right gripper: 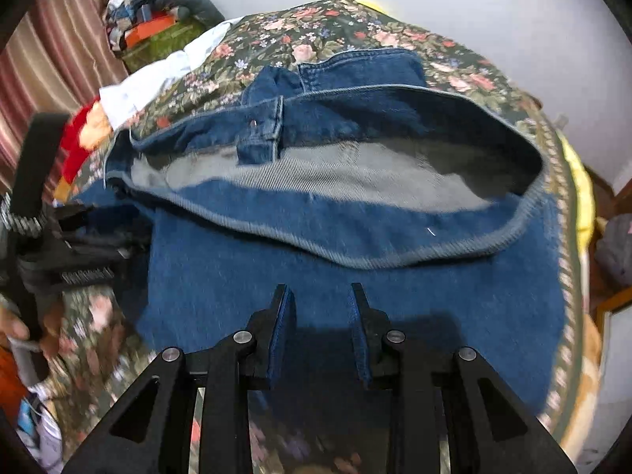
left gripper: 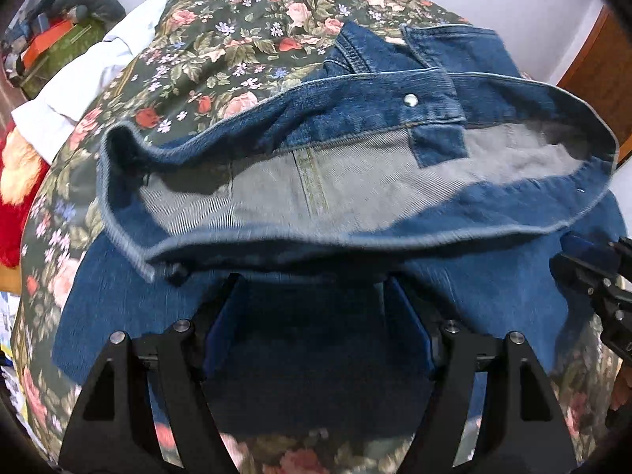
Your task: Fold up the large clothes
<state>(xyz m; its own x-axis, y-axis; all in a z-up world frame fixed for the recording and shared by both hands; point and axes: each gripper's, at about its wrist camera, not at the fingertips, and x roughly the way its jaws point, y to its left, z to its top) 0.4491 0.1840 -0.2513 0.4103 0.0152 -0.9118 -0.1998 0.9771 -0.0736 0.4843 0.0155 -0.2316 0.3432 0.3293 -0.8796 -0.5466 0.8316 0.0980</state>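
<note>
Blue jeans (left gripper: 493, 288) (right gripper: 355, 276) lie on a floral bedspread (left gripper: 237, 39) (right gripper: 316, 23), waist gaping so the grey inside shows. A metal button (left gripper: 410, 100) sits on the far waistband. My left gripper (left gripper: 312, 280) hovers over the denim below the near waistband, jaws wide apart and nothing between them. My right gripper (right gripper: 319, 288) hangs over the denim further right. Its pads stand a narrow gap apart, with only the cloth beneath showing through. Each gripper shows in the other's view: the right gripper (left gripper: 592, 276) and the left gripper (right gripper: 79, 245), which a hand (right gripper: 15, 328) holds.
A white cloth (left gripper: 79, 79) (right gripper: 150, 79) lies at the bed's far left, with a red and orange plush thing (left gripper: 15, 197) beside it. A green box (left gripper: 59, 51) with clutter stands behind. Striped curtain (right gripper: 51, 59) hangs left; wooden furniture (left gripper: 592, 59) stands right.
</note>
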